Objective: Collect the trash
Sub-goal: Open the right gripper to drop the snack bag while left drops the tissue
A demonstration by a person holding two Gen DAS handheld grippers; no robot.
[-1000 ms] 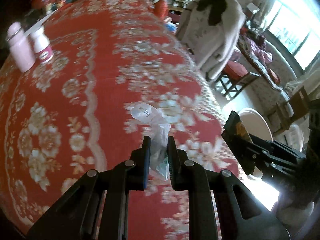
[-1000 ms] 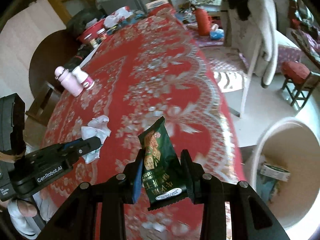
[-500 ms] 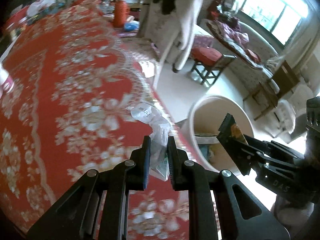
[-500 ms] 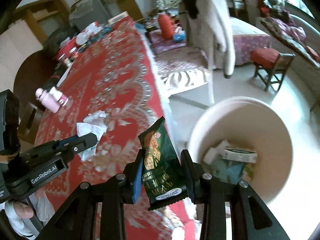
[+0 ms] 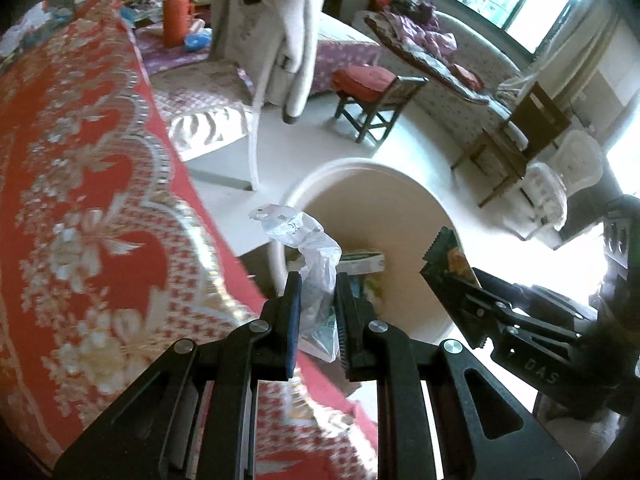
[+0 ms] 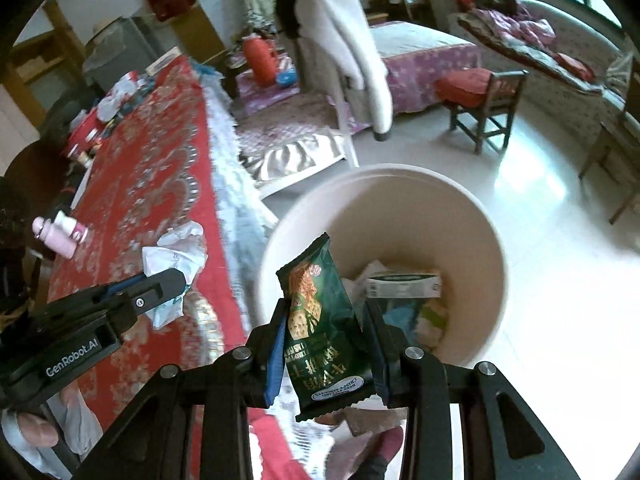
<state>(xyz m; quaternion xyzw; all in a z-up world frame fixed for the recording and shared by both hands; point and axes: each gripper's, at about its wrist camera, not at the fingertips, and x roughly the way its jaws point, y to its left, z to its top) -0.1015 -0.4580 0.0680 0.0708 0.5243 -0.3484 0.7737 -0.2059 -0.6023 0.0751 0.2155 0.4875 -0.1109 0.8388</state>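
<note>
Cream plastic bin (image 6: 486, 216): we have it on the floor just beside the table edge, mouth open upward, a boxed carton (image 6: 404, 284) and other scraps already lying inside.
Red tablecloth (image 5: 80, 184): floral, draped over the table, off to the left of both tools.
Right gripper (image 6: 326, 340): jaws pinching the green snack wrapper (image 6: 320, 312), long axis running up and away from the jaws, and we judge it hangs over the near side of the bin's mouth.
Left gripper (image 5: 316, 312): jaws pressed onto a crumpled clear plastic bag (image 5: 308, 256), which stands up out of the jaws toward the bin; from the right wrist view we place it above the cloth's edge, short of the rim.
Nearer hand: right, we reckon, so its release looks the first call; left needs to travel rightward over the rim.
Hard to make out: bin's near wall is hidden behind both tools; motion blur smears the cloth fringe; print on the clear bag is unreadable.
</note>
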